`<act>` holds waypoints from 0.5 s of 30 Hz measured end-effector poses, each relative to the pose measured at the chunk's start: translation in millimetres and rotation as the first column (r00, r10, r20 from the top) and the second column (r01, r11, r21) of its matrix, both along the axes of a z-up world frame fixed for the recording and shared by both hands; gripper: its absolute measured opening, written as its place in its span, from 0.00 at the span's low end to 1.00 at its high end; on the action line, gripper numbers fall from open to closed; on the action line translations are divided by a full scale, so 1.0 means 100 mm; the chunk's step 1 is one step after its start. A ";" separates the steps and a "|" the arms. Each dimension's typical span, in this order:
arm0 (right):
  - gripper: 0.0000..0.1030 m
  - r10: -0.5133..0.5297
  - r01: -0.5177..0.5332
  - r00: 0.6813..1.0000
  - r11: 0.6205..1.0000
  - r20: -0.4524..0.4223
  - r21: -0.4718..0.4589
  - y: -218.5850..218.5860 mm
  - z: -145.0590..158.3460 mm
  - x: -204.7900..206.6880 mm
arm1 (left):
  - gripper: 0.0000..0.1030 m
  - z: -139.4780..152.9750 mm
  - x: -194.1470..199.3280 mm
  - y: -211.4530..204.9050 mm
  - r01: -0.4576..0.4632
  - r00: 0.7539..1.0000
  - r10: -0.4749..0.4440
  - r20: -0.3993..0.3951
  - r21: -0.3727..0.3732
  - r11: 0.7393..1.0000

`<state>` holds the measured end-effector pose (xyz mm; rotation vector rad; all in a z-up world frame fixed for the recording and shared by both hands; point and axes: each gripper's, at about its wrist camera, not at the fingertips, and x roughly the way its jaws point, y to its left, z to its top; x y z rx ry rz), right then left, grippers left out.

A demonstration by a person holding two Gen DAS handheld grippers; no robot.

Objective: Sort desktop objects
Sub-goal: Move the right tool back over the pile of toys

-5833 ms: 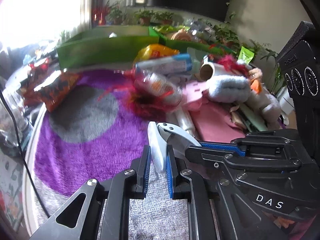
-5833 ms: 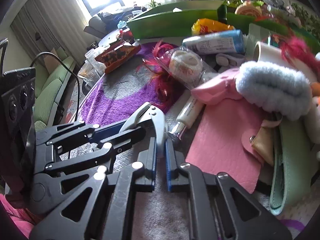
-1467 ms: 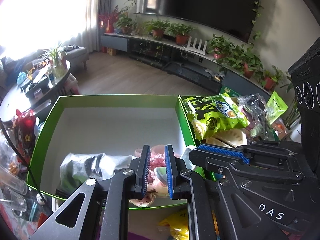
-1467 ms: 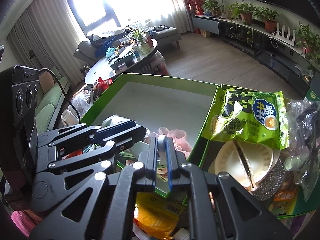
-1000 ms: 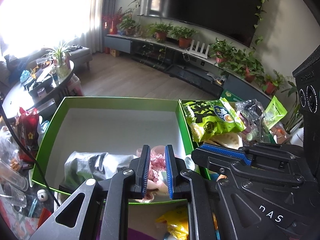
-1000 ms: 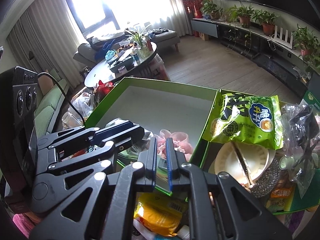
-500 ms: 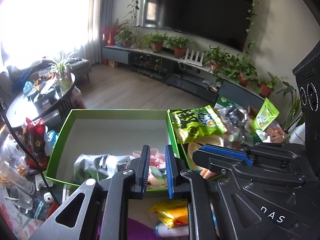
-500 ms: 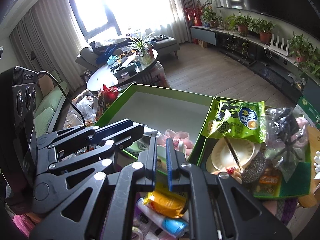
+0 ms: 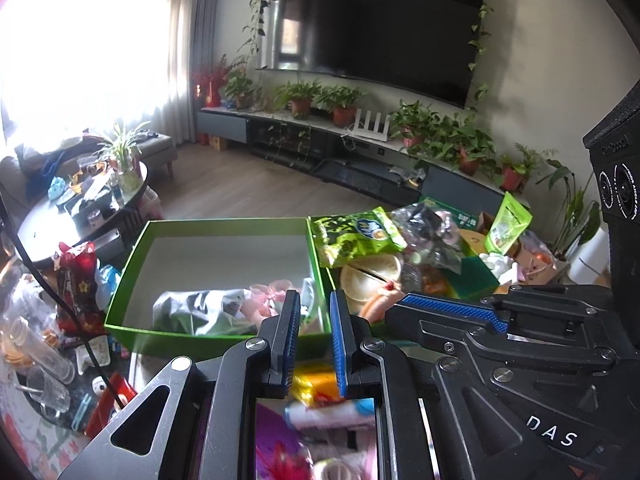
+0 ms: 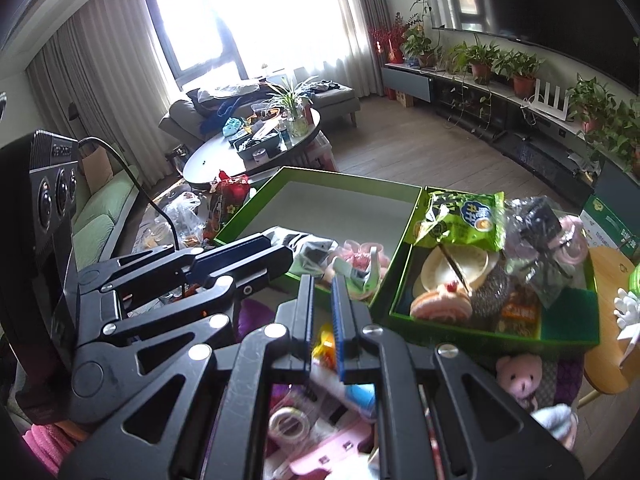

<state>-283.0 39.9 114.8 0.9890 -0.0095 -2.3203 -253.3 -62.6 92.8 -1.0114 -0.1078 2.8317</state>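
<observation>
My left gripper (image 9: 315,300) is shut with nothing between its blue pads, hanging above and short of the left green box (image 9: 132,322). That box holds a crumpled silver bag (image 9: 200,308) and pink items (image 9: 266,300). My right gripper (image 10: 321,282) is shut and empty too, close beside the left one, which shows in its view as a black arm (image 10: 240,256). The right green box (image 10: 492,336) is heaped with a green snack bag (image 10: 464,216), a round cream dish (image 10: 460,264) and a clear bag (image 10: 536,248). Below the fingers lie a yellow packet (image 10: 324,348) and a tape roll (image 10: 288,422).
A pink teddy (image 10: 518,372) lies in front of the right box, with a round wooden stool (image 10: 608,360) to its right. A red packet (image 9: 76,276), glasses (image 9: 44,392) and a black cable (image 9: 60,300) crowd the left side. A dark coffee table (image 10: 224,160) stands beyond.
Both grippers have drawn back and upward from the green boxes, which now look smaller and farther. Items on the purple mat have come into view below the fingers. The white tool held earlier is gone.
</observation>
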 end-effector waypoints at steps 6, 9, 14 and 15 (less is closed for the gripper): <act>0.11 -0.006 0.006 1.000 1.000 -0.015 -0.003 0.09 0.02 0.33 | 0.12 0.03 0.32 0.11 0.023 1.000 -0.023 -0.019 -0.012 1.000; 0.11 -0.011 0.010 1.000 1.000 -0.015 -0.007 0.13 0.01 0.51 | 0.12 0.03 0.47 0.17 0.029 0.999 -0.030 -0.030 -0.032 0.999; 0.11 -0.012 0.012 0.999 1.000 -0.029 -0.010 0.22 0.00 0.79 | 0.12 0.02 0.68 0.24 0.045 0.998 -0.046 -0.040 -0.037 0.998; 0.11 -0.010 0.010 0.999 1.000 -0.030 -0.011 0.24 -0.01 0.84 | 0.12 0.02 0.73 0.26 0.048 0.998 -0.049 -0.042 -0.037 0.998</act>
